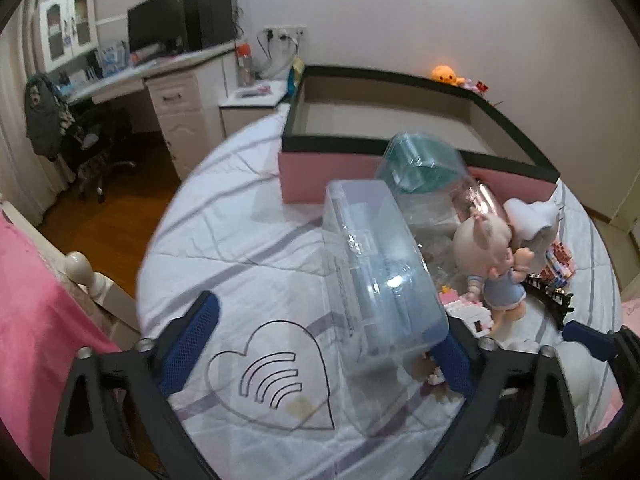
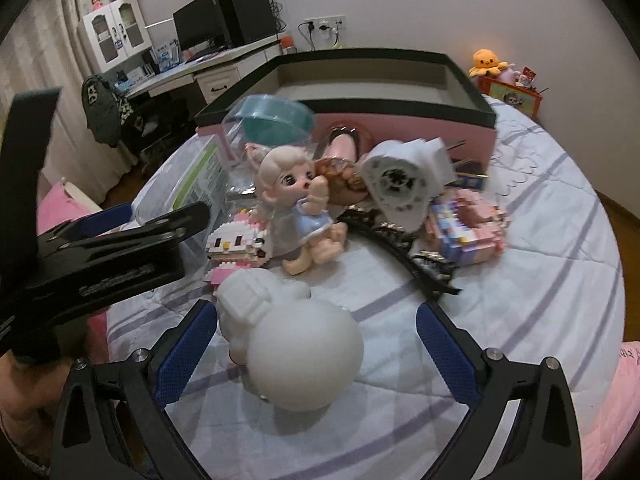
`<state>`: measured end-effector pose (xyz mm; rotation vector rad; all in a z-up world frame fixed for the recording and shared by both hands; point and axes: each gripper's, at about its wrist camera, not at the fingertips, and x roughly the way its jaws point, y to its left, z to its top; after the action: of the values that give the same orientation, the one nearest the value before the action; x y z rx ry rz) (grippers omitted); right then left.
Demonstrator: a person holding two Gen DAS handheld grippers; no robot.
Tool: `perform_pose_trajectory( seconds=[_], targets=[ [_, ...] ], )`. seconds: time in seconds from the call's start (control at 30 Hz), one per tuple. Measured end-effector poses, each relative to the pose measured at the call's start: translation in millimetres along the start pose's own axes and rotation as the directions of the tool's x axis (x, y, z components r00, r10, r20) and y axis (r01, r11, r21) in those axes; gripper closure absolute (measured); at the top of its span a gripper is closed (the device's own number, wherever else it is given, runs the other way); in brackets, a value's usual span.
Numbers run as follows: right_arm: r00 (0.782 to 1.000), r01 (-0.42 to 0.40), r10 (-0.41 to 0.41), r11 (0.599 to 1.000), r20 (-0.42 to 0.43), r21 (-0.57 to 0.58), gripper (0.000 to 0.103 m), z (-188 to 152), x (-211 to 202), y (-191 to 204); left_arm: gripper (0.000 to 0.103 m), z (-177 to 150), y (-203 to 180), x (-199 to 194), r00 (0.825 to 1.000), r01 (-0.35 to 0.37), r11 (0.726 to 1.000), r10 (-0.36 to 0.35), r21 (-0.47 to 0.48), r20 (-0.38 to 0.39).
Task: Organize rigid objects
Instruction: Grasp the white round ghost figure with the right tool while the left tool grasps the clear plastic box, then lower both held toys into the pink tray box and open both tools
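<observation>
While our left gripper (image 1: pixel 324 344) stands spread wide around a clear plastic lidded box (image 1: pixel 376 264), only its right pad touches that box's side, and the left pad stands apart over the bedspread (image 1: pixel 248 216). Whether the box holds anything we cannot tell through its glossy, ribbed walls. Behind it sits a large pink storage box (image 2: pixel 404 128) with a dark rim, its pale inside showing nothing, and just in front of it a clear tub with a teal lid (image 2: pixel 272 120) leans tilted. Our right gripper (image 2: pixel 316 356) is also spread, its blue textured pads either side of a smooth matte white figurine (image 2: pixel 296 356) with a round head, touching neither side that we can see. Beyond it lies the pile: a glossy big-eyed doll in a blue dress (image 2: pixel 298 204), a studded brick-built white and pink cat (image 2: pixel 236 248), a pink brick house (image 2: pixel 468 228), a black spiky hair clip (image 2: pixel 404 248) and a white plastic device with a round face (image 2: pixel 400 184).
</observation>
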<state>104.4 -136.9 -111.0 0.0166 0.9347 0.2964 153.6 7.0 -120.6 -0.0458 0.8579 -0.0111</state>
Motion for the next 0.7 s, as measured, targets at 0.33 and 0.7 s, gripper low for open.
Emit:
perform_pose_trajectory(
  seconds=[0.33, 0.7],
  targets=[
    [0.999, 0.037, -0.037, 0.999, -0.002, -0.01, 0.038, -7, -1, -2, 0.07, 0, 10, 9, 0.994, 0.108, 0.994, -0.109, -0.03, -0.031],
    [0.996, 0.005, -0.007, 1.0, 0.09, 0.03, 0.038, 24, -36, -26, 0.071, 21, 14, -30, 0.993, 0.095, 0.995, -0.095, -0.002, 0.068]
  ],
)
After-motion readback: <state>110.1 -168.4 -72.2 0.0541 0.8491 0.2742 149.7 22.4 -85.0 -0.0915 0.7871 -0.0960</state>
